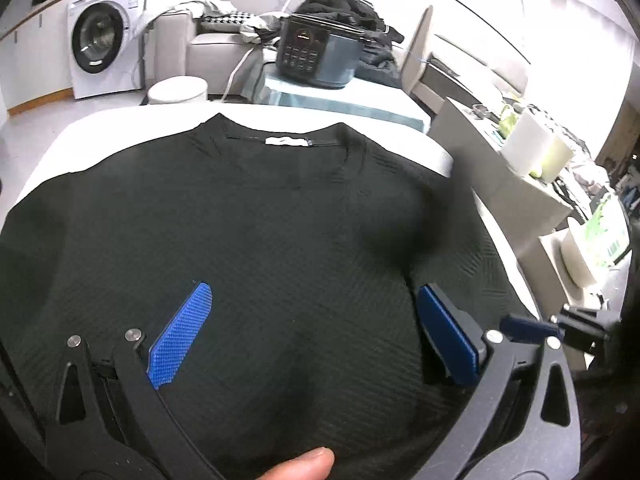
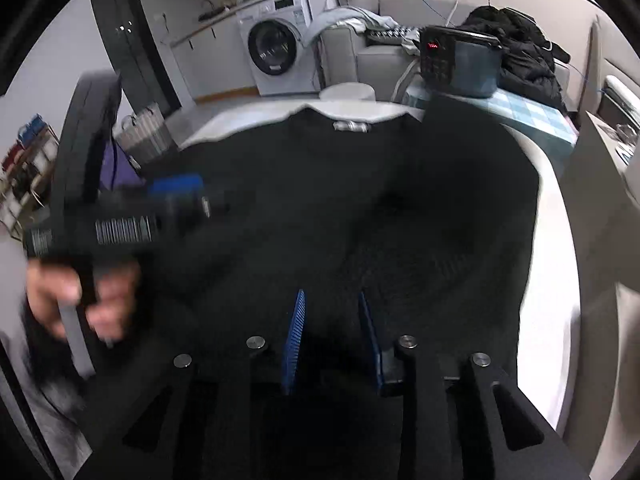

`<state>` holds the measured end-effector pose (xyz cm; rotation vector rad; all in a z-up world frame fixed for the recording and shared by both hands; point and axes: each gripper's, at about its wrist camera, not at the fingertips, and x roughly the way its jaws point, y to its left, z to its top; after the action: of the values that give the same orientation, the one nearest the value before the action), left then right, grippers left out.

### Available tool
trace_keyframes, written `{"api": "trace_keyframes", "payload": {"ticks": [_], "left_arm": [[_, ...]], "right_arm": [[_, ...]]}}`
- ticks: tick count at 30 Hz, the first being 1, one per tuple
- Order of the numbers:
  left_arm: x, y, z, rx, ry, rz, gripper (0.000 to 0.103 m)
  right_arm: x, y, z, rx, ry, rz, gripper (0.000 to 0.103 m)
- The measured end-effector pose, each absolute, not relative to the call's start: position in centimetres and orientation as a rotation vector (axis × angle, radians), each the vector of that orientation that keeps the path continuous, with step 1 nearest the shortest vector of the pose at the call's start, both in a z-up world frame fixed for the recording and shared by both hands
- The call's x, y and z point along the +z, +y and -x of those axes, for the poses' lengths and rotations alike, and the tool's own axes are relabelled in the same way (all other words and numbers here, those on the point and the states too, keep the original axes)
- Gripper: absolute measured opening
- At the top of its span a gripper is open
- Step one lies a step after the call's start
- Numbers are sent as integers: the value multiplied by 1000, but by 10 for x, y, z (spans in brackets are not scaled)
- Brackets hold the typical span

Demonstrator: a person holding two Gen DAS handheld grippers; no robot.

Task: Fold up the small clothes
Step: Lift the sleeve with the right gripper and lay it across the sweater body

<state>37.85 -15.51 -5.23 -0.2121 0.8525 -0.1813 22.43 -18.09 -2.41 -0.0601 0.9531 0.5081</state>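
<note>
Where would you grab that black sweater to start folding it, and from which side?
Probably the bottom hem of the black sweater, nearest both tools, coming in from the near side. It lies flat on the white table with its collar and white label at the far end. The left tool already hovers wide open over it.

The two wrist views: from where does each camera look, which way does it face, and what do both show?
Left wrist: sits on the left gripper, looking forward and down over the black sweater on the white table; a fingertip shows at the bottom edge.
Right wrist: sits on the right gripper, facing the same sweater; the left hand with its gripper appears blurred at the left edge of this view.
Shared: sweater, its neck label, washing machine, cooker.
</note>
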Motion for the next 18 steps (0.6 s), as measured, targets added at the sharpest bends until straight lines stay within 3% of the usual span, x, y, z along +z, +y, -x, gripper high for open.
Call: {"api": "trace_keyframes", "payload": {"ticks": [2, 8, 10, 15, 18], "left_arm": [[-52, -160, -381, -220, 855, 206, 102], [-83, -215, -384, -359, 899, 138, 100], [-89, -231, -378, -398, 927, 113, 89], [-107, -251, -371, -450, 997, 117, 39], [-113, -257, -371, -467, 1002, 114, 28]], "right_arm": [[-26, -192, -220, 461, 961, 28, 44], [-32, -238, -222, 171, 949, -7, 45], [-41, -250, -218, 138, 988, -27, 45], [-59, -257, -215, 131, 1029, -10, 48], [-67, -248, -217, 94, 1025, 51, 48]]}}
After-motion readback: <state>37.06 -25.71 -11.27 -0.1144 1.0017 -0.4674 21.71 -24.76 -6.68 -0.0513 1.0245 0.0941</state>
